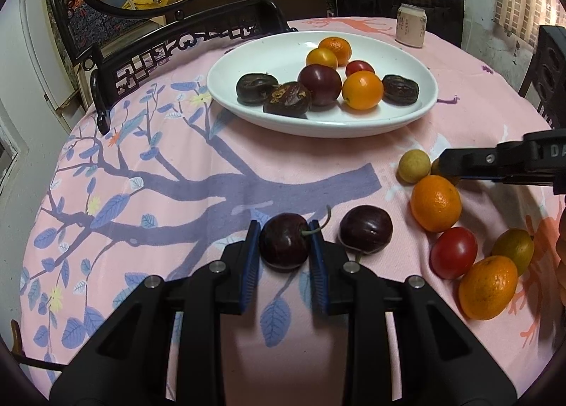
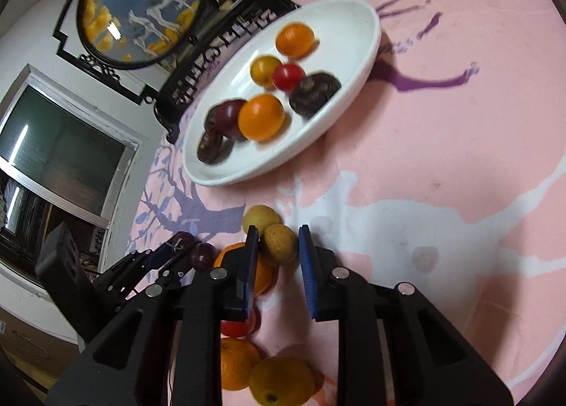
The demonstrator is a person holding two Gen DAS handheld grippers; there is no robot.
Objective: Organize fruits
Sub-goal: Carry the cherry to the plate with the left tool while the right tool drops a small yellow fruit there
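A: Biggest first. Round table with pink tablecloth, white plate at the far middle, already holding oranges, dark plums, a red tomato and some dark wrinkled fruits. Looks like the collecting spot, so the job is partway done.

B: Loose fruit?

A: Still a cluster on the cloth near the right side: big orange, red tomato, another orange and a greenish one behind it, a second cherry.

B: Left gripper?

A: Both pads pressed against a dark cherry, stem sticking out past the right pad. Clamped on it, low at the cloth. My read: about to lift and carry it to the plate.

B: Right gripper?

A: Fingers spread around a small yellow-brown fruit. Left pad near or touching it, clear gap on the right pad side, so not gripping yet. A paler twin sits just beyond, touching it.

B: Why straddle that one?

A: Probably the reachable edge of the cluster. Risk: closing could nudge the twin.
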